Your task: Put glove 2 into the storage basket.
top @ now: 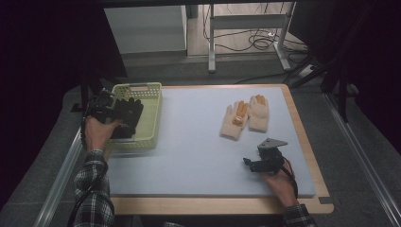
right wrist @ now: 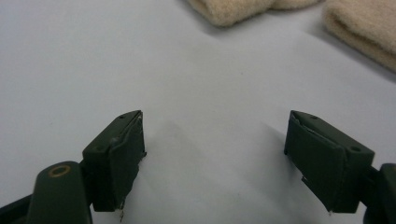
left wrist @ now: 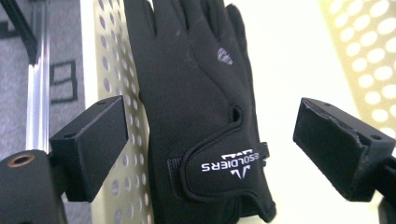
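A black glove (left wrist: 196, 102) with white lettering on its cuff strap lies in the pale green basket (left wrist: 111, 56), partly leaning on the perforated wall. My left gripper (left wrist: 210, 135) stands open with one jaw on each side of the glove's cuff, not touching it. In the high view the left gripper (top: 105, 107) is at the basket's (top: 152, 101) left rim, over the black glove (top: 128, 116). My right gripper (top: 255, 163) hovers open and empty above the mat at the front right. Two cream gloves (top: 235, 122) (top: 258, 112) with orange patches lie side by side beyond it.
A pale blue mat (top: 189, 142) covers the wooden table (top: 302, 127). In the right gripper view the cream glove cuffs (right wrist: 233, 9) lie at the top, with bare mat (right wrist: 210, 93) between the jaws. Metal rails run along both sides of the table.
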Demonstrator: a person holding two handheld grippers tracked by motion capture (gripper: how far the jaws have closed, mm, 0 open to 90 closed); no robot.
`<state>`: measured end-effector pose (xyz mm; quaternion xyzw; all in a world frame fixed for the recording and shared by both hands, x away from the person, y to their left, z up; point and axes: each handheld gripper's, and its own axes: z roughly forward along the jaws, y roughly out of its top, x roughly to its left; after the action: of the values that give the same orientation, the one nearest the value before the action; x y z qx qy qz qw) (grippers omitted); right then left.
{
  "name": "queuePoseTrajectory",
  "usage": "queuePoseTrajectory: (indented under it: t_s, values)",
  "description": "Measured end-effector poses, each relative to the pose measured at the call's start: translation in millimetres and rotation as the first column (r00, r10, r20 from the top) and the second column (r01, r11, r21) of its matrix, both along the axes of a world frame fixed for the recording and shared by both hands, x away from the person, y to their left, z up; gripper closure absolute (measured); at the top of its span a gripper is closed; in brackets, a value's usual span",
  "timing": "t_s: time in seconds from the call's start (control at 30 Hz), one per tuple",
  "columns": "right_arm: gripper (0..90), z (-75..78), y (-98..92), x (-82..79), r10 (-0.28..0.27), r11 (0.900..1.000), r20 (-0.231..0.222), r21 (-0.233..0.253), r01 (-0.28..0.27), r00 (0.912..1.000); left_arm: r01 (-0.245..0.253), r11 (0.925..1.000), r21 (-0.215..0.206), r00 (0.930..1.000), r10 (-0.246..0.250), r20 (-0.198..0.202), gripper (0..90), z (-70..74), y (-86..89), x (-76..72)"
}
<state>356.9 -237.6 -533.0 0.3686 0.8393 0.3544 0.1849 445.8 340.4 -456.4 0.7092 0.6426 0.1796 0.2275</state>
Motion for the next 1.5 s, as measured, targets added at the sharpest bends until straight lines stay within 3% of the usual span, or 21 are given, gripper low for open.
queuePoseTrajectory:
  t_s: [0.13, 0.33, 0.47, 0.67, 0.93, 1.07, 1.2, 1.23, 1.4, 1.5]
  values:
    - [19.7, 0.0, 0.0, 0.0, 0.0, 1.0, 0.0, 0.001, 0.0, 1.0, 0.025, 0.9996, -0.015, 0.9987, -0.024, 0.045, 7.7, 1.3, 1.3, -9.3]
    - [19.8, 0.0, -0.1, 0.0, 0.001, 1.0, 0.0, 0.001, -0.001, 1.0, 0.067, 0.9953, -0.07, 0.992, -0.059, 0.112, 3.8, 3.2, -0.3, -28.7]
    - [19.7, 0.2, -0.1, -0.1, 0.0, 1.0, -0.001, -0.003, 0.0, 1.0, 0.128, 0.9886, -0.079, 0.9778, -0.113, 0.177, 2.2, 9.8, -10.6, -44.8]
    - [19.7, 0.3, 0.0, -0.2, -0.002, 1.0, -0.003, -0.002, 0.002, 1.0, 0.216, 0.9723, -0.089, 0.9497, -0.188, 0.25, 1.0, 19.1, -27.9, -69.5]
    - [19.7, 0.3, 0.0, -0.3, -0.002, 1.0, -0.002, -0.004, 0.002, 1.0, 0.288, 0.9532, -0.094, 0.9234, -0.25, 0.291, 0.8, 18.9, -49.6, -95.0]
    - [19.7, 0.3, 0.0, -0.2, -0.002, 1.0, -0.003, -0.003, 0.002, 1.0, 0.331, 0.9408, -0.074, 0.9029, -0.293, 0.315, 0.8, 17.1, -65.0, -110.0]
    - [19.7, 0.5, -0.1, -0.1, -0.001, 1.0, -0.005, -0.003, 0.001, 1.0, 0.382, 0.9216, -0.068, 0.8787, -0.34, 0.335, 0.8, 13.1, -81.6, -125.2]
    - [19.7, 0.5, -0.1, -0.1, -0.001, 1.0, -0.005, -0.003, 0.001, 1.0, 0.399, 0.9145, -0.068, 0.8686, -0.353, 0.348, 0.8, 11.2, -87.5, -130.6]
    - [19.6, 0.6, 0.0, 0.0, -0.001, 1.0, -0.006, -0.004, 0.001, 1.0, 0.459, 0.8861, -0.061, 0.8369, -0.409, 0.364, 0.9, 1.2, -109.5, -148.9]
    - [19.6, 0.6, 0.0, 0.0, -0.001, 1.0, -0.006, -0.005, 0.001, 1.0, 0.505, 0.8612, -0.057, 0.8103, -0.45, 0.375, 0.9, -9.4, -124.0, -159.4]
